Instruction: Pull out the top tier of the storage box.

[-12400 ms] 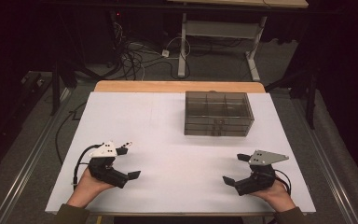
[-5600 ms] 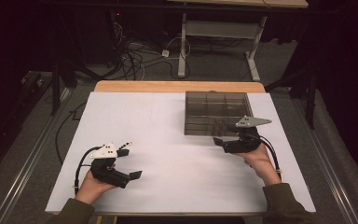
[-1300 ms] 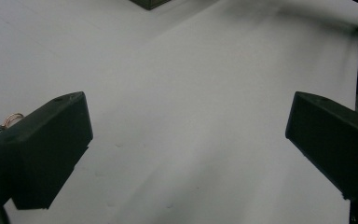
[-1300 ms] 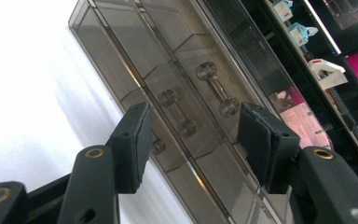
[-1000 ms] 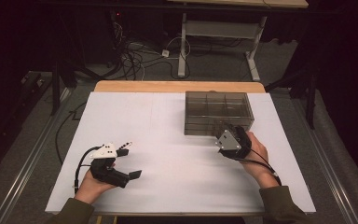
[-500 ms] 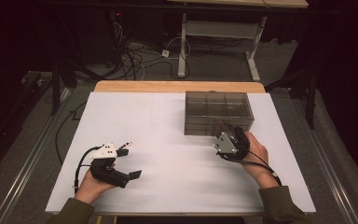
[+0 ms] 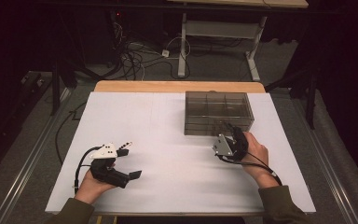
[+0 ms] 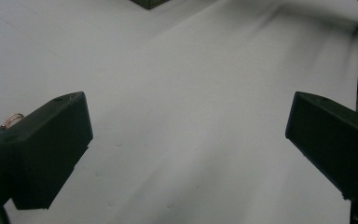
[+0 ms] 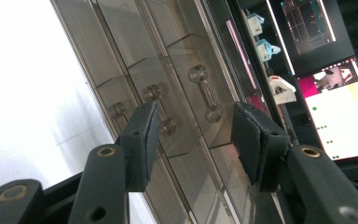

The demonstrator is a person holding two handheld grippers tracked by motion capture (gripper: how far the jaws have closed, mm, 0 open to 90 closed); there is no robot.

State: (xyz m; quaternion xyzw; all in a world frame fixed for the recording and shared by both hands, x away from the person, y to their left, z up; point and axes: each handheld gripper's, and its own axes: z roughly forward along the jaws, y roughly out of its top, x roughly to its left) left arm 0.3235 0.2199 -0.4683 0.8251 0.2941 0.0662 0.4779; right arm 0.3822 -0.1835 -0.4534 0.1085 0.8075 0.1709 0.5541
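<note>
White, matte sheet covers the tabletop [image 7: 168,121], with a strip of bare pale wood showing along its far edge. Nearest the person, the left tool [image 7: 123,163] rests low at the near-left, its two blocky black jaws spread wide over bare surface with nothing between them. Well apart from it, the right tool [image 7: 228,135] is rolled onto its side and pushed up against the near face of the smoke-tinted clear plastic box with inner compartments [image 7: 219,105], which sits right of centre toward the far edge.

In the right gripper view the right tool's ribbed black pads [image 9: 145,135] stand partly open, straddling a small clear dumbbell-shaped handle [image 9: 205,93] on the box front; whether they touch it I cannot tell. More such knobs [image 9: 156,93] sit just beside it.

The risk, as I judge it: the handle is smooth, slick plastic and slender, so the pads could slip off or catch the neighbouring knob. The box looks light; a pull with nothing bracing it may drag the whole thing across the smooth sheet.
</note>
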